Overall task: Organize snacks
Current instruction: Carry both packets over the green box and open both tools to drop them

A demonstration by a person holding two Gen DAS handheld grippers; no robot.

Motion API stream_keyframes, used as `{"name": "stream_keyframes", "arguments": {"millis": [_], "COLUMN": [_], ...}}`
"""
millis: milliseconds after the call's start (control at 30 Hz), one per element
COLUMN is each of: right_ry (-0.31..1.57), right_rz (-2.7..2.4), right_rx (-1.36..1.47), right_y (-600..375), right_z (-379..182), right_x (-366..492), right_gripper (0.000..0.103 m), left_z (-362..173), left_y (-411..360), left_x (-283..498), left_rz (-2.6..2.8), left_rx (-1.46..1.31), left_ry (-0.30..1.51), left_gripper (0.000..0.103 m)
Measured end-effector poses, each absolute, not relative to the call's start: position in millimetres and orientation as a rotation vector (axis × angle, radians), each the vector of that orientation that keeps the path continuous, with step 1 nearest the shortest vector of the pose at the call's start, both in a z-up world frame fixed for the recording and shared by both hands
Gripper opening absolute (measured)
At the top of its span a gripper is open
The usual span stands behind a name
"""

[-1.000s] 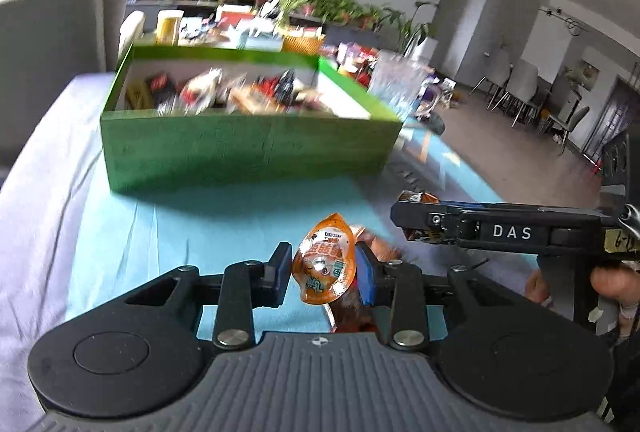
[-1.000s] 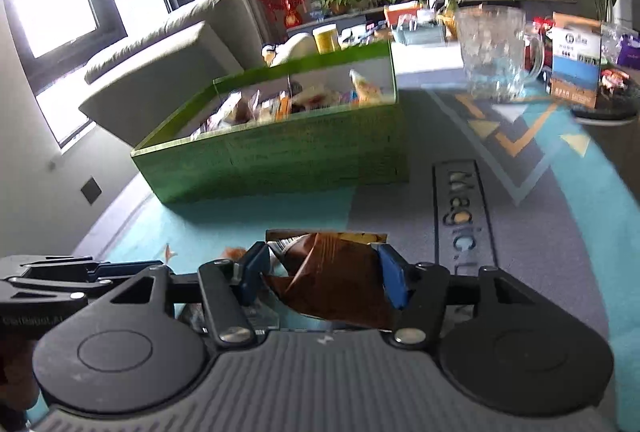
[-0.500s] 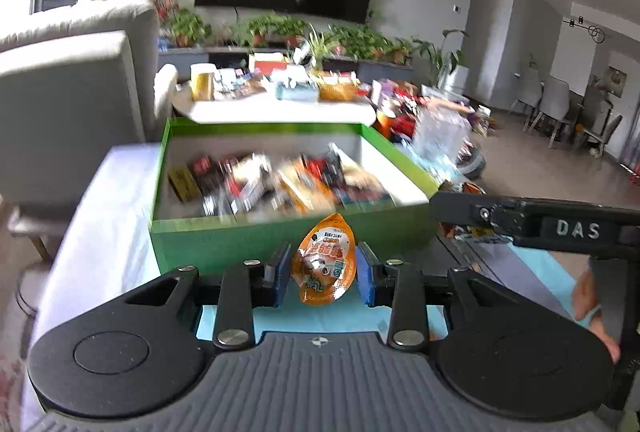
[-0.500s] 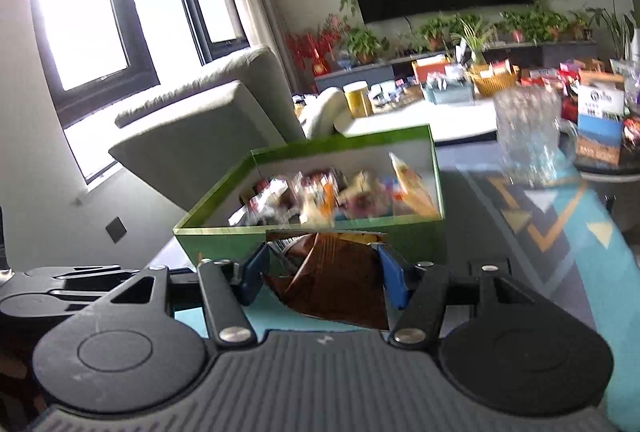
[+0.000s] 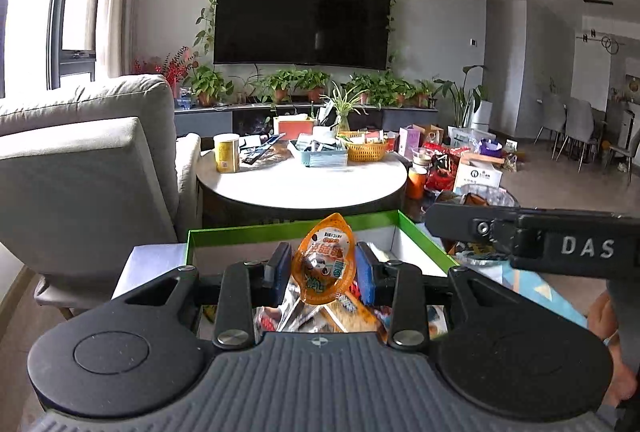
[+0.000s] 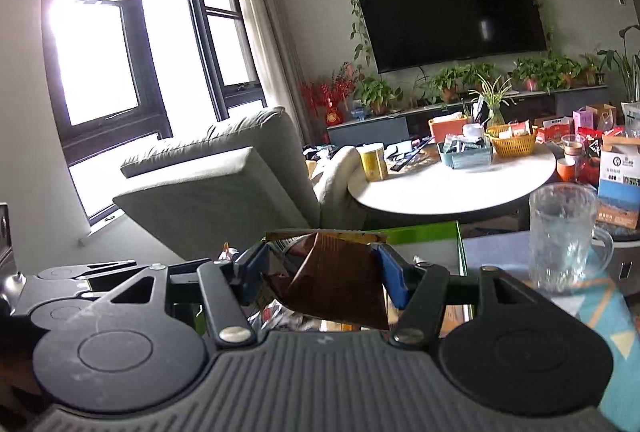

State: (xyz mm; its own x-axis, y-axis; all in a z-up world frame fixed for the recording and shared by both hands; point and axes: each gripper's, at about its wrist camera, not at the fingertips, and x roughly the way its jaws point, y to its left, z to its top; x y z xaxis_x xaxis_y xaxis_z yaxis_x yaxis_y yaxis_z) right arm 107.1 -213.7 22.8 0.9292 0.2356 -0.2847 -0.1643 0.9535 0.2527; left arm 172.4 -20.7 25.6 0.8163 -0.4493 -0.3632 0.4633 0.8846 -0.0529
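Right gripper point(image 6: 320, 268) clamps brown snack packet point(image 6: 336, 284) over green box point(image 6: 420, 234), glass mug point(image 6: 560, 236) nearby.

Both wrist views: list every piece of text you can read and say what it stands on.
"DAS": side of the right tool.
Orange snack packet in the left tool: print too blurred to read.
White carton, blue-and-white box, yellow can: print too small to read.

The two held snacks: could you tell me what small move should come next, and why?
Probably ease both tools forward and let go. The left tool grips an orange pouch and the right tool a brown packet, both seemingly over the near part of the green box, which already holds snacks.
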Motion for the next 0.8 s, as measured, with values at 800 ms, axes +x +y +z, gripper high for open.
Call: {"name": "stream_keyframes", "arguments": {"millis": [800], "right_ry": [0.430], "right_rz": [0.182], "right_rx": [0.245], "right_y": [-211], "right_z": [-2], "right_x": [157], "right_gripper": [0.044], "left_z": [-6], "left_y": [-24], "left_x": [228], "left_rz": [-0.434], "left_rx": [0.055], "left_ry": [0.490], "left_gripper": [0.032]}}
